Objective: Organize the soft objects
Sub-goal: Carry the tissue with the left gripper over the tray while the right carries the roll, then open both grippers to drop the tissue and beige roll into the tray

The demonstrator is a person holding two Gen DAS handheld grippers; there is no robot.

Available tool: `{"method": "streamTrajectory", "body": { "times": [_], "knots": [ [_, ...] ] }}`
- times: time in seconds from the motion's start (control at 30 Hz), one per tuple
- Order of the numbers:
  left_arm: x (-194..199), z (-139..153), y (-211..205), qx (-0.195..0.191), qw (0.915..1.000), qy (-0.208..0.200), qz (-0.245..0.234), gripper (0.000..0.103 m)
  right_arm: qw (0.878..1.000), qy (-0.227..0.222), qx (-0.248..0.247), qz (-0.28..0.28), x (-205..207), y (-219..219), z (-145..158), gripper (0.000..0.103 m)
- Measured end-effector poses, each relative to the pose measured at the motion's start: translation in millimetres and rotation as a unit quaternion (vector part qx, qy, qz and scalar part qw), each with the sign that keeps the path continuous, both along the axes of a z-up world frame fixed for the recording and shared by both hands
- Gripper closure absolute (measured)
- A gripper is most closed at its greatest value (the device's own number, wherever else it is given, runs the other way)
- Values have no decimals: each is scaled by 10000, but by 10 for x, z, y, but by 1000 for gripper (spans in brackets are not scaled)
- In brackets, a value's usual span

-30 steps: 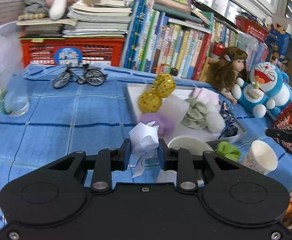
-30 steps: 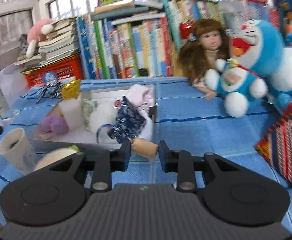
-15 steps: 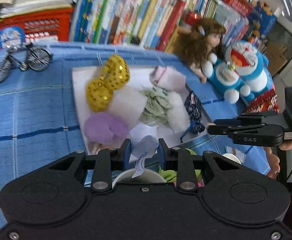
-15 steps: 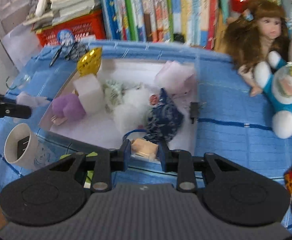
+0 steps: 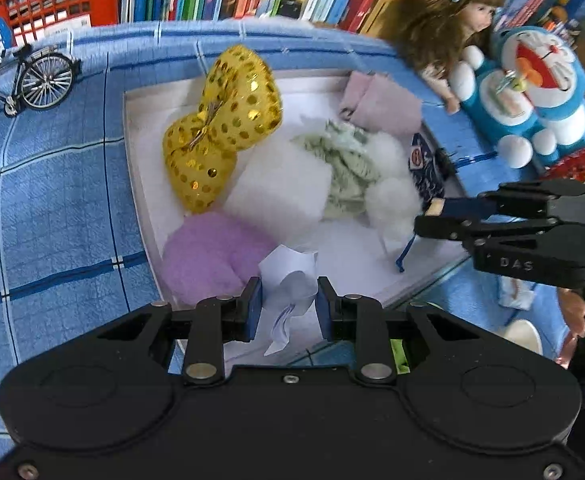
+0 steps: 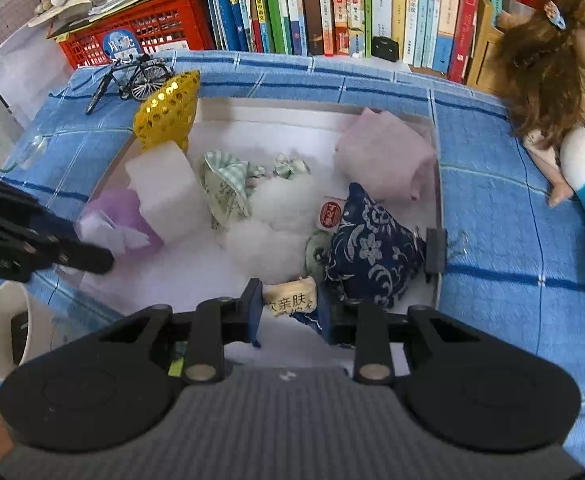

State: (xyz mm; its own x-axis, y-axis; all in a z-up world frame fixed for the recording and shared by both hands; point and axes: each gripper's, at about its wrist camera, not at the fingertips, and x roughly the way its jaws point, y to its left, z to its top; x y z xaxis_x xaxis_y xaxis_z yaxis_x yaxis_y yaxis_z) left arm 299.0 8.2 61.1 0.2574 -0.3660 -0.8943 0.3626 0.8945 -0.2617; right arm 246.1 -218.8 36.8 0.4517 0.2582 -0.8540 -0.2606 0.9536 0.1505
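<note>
My left gripper (image 5: 287,304) is shut on a crumpled white tissue (image 5: 290,276), held over the near edge of the white tray (image 5: 132,128) beside a purple fluffy pad (image 5: 208,252). My right gripper (image 6: 288,306) is shut on a small beige packet (image 6: 290,300) with printed characters, low over the tray's near side next to a navy floral pouch (image 6: 372,248). In the tray lie a gold sequin bow (image 5: 220,132), a white foam block (image 6: 168,188), green checked cloth (image 6: 228,184), white cotton (image 6: 288,200) and a folded pink cloth (image 6: 384,152). The right gripper (image 5: 432,216) shows from the side in the left wrist view.
A blue checked cloth (image 6: 512,248) covers the table. A model bicycle (image 5: 24,80) stands left of the tray, a paper cup (image 6: 4,328) near its front corner. A doll (image 6: 552,52), a blue plush (image 5: 528,92), books (image 6: 332,4) and a red crate (image 6: 148,32) line the back.
Both grippers have moved forward over the tray and tipped downward, each still gripping its item. The tray now fills both views and the right gripper has come into the left wrist view.
</note>
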Motion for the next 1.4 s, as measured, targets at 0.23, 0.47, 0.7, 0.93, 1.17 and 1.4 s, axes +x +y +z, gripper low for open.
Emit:
{"method": "streamTrajectory", "body": {
  "times": [0.23,0.47,0.7,0.93,1.17,1.4],
  "knots": [
    [182,-108,-10,176,9996,-69,216,74,9996,-143,-35,-249,209,54,-32,69],
    [226,-118,-64,189,9994,-89,263,60,9998,-9,48,-191,224,66,-34,61],
    [54,96,-97,93,9987,-375,336,37,9995,-92,262,-163,67,-13,58,41],
    [-379,439,-116,-210,9949,-942,298,35,9974,-360,551,-288,-207,-170,276,39],
    [-987,716,-181,-464,9853,-1643,0,35,9933,-779,686,-517,-664,-423,521,37],
    [-1603,735,-189,-520,9729,-2239,-250,34,9874,-1158,770,-759,-1123,-714,628,36]
  ]
}}
